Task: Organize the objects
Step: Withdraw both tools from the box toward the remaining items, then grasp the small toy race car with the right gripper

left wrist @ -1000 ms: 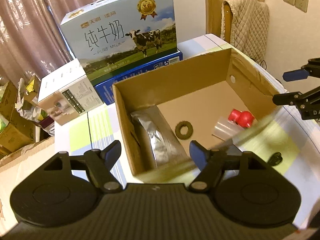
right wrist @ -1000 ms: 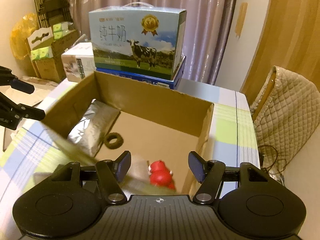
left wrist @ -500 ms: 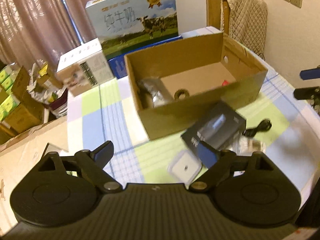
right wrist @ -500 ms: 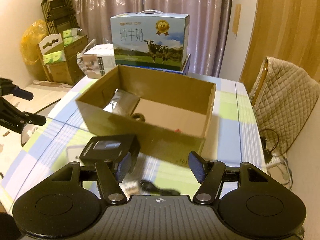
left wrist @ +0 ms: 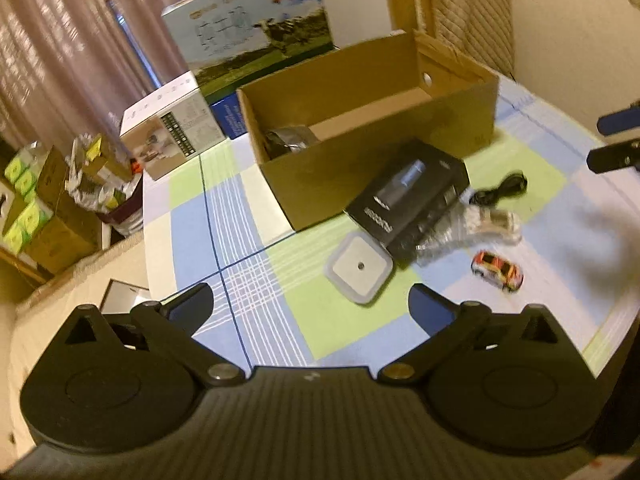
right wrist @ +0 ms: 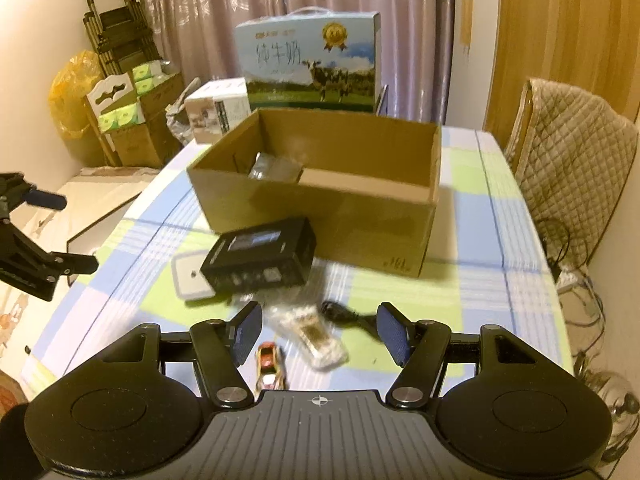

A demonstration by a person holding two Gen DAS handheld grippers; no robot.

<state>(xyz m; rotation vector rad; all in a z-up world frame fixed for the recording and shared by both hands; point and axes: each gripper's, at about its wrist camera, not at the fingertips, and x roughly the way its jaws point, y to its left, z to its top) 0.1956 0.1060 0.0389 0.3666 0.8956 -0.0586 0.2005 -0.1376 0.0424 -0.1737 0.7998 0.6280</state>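
Hovering above a checked worktop [left wrist: 256, 288], the left gripper [left wrist: 310, 304] has its 2 fingers [left wrist: 188, 308] widening to a broad spread with nothing between them; in its view, only bare cloth lies in the gap. Just above and right of that gap sits a square clear lid [left wrist: 360, 270], touching the lower corner of a black product box [left wrist: 408, 196] at frame centre. That black box leans against the front wall of an open cardboard box [left wrist: 384, 148], inside which a silvery foil pouch [left wrist: 290, 140] shows at the left end. Right of the black box lie a coiled black cable [left wrist: 502, 190], a clear plastic packet [left wrist: 486, 222] and, lower right, a small orange toy car [left wrist: 498, 271].

In the right wrist view, the right gripper [right wrist: 318, 334] holds its fingers [right wrist: 246, 332] partly apart, pinching nothing. The plastic packet [right wrist: 314, 336] lies on the worktop between them, the toy car [right wrist: 270, 364] just beside the left finger, and the cable [right wrist: 344, 314] near the right finger. The black box [right wrist: 260, 256] and cardboard box [right wrist: 320, 196] sit above, centre frame. Behind stands a milk carton case [right wrist: 310, 68] printed with a cow.
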